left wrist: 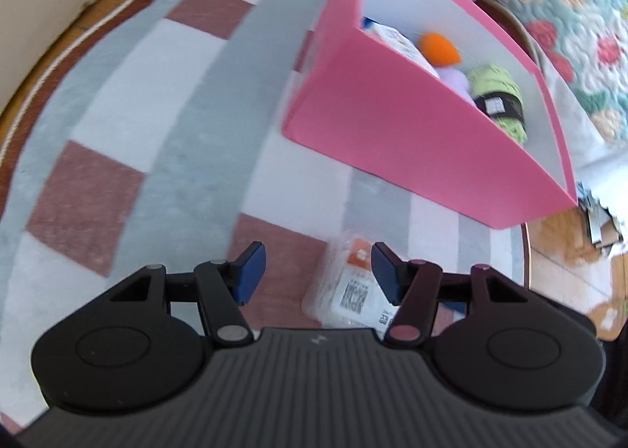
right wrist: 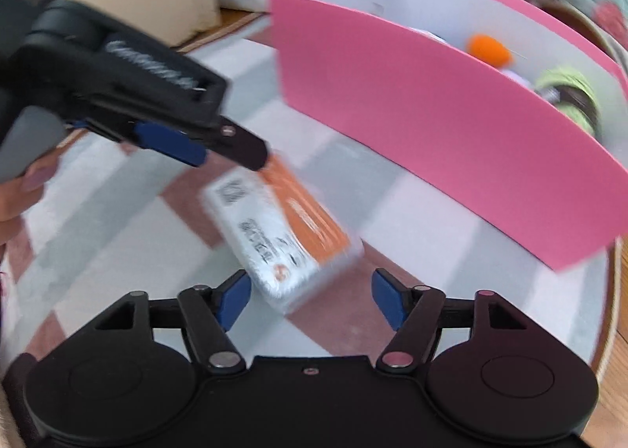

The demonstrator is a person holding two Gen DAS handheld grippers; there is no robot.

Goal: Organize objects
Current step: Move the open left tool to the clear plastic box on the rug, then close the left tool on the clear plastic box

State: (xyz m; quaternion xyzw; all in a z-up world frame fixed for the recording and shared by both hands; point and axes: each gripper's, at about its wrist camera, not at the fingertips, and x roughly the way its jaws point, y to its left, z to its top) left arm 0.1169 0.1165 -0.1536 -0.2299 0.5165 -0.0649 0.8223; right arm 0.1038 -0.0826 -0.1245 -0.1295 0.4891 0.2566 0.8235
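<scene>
Jaws of the right gripper (right wrist: pixel 312 300) are standing wide apart, and we are seeing nothing pressed between the blue pads; the near end of the plastic-wrapped packet (right wrist: pixel 280 236) is lying just ahead of the gap, on the checked rug (right wrist: pixel 117 236). The left gripper (left wrist: pixel 318 275) is holding its jaws at a moderate spread, also empty, with the same packet (left wrist: pixel 347 287) showing between and just beyond its fingertips. In the right wrist view, the left gripper (right wrist: pixel 251 151) is reaching the far, orange end of the packet; whether it is touching it, we cannot tell through the blur.

We are judging the packet to be light, flat and fairly stiff along its length, with a glossy wrapper that is likely slippery and may crinkle under pressure. We are recommending a grip across the short width, near the middle, with the pads bearing on the two long edges; a pinch at one end is likely to let it swing or slide out.

The pink box (right wrist: pixel 431 126) is standing just beyond the packet, open at the top. It is already holding an orange ball (right wrist: pixel 488 47), a skein of green yarn (left wrist: pixel 496 88) and other items, so we are taking it as the destination.
</scene>
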